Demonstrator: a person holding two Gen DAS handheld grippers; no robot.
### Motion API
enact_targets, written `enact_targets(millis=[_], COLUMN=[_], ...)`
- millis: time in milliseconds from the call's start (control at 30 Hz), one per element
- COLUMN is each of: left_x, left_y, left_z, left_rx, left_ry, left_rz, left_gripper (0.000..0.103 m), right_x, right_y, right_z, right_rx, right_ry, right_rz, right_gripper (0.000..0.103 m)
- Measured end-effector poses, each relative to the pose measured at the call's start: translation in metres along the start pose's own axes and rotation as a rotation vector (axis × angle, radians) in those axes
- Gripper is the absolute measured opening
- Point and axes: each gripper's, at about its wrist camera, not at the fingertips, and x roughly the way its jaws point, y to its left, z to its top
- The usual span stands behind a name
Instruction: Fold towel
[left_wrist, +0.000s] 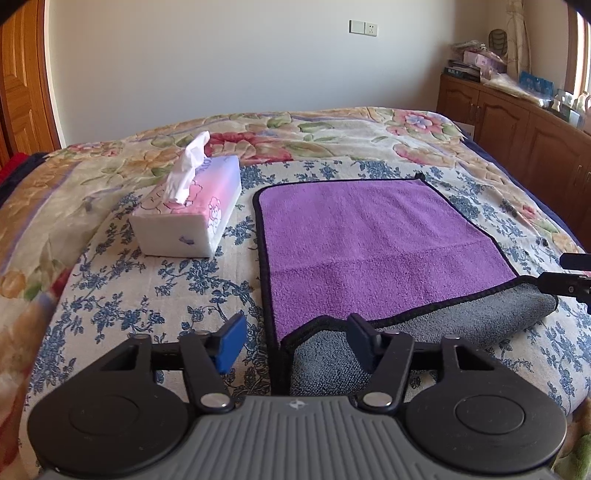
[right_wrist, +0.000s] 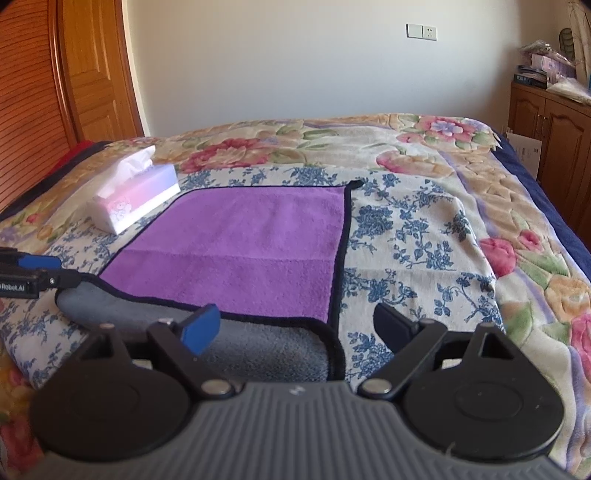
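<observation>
Spread wide, the left gripper (left_wrist: 295, 341) straddles the towel (left_wrist: 373, 236) corner; the right gripper (right_wrist: 297, 330) is likewise released.

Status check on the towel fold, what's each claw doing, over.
Left claw open, right claw open, neither gripping. Purple microfibre towel with grey underside flat, near edge turned over. White-and-pink tissue box beside it, apart.

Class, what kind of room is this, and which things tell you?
Most likely a bedroom: a bed under floral blankets fills the view, with wooden cabinets along the wall and a tissue box beside the towel.
</observation>
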Motion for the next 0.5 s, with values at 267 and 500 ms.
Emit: enact_targets(millis=[267,500], left_x=[0.008,0.012], left_y=[0.003,0.004], left_z=[0.000,-0.002], left_rx=[-0.014,-0.026], left_ry=[0.015,0.041], left_rz=[-0.023,-0.056], left_gripper=[0.051,0.038], right_x=[0.007,0.008], right_y=[-0.008,-0.011], right_z=[0.000,-0.001], right_rx=[0.019,0.033], right_ry=[0.018,0.027], right_rz=[0.001,0.003], right_gripper=[0.088,0.088])
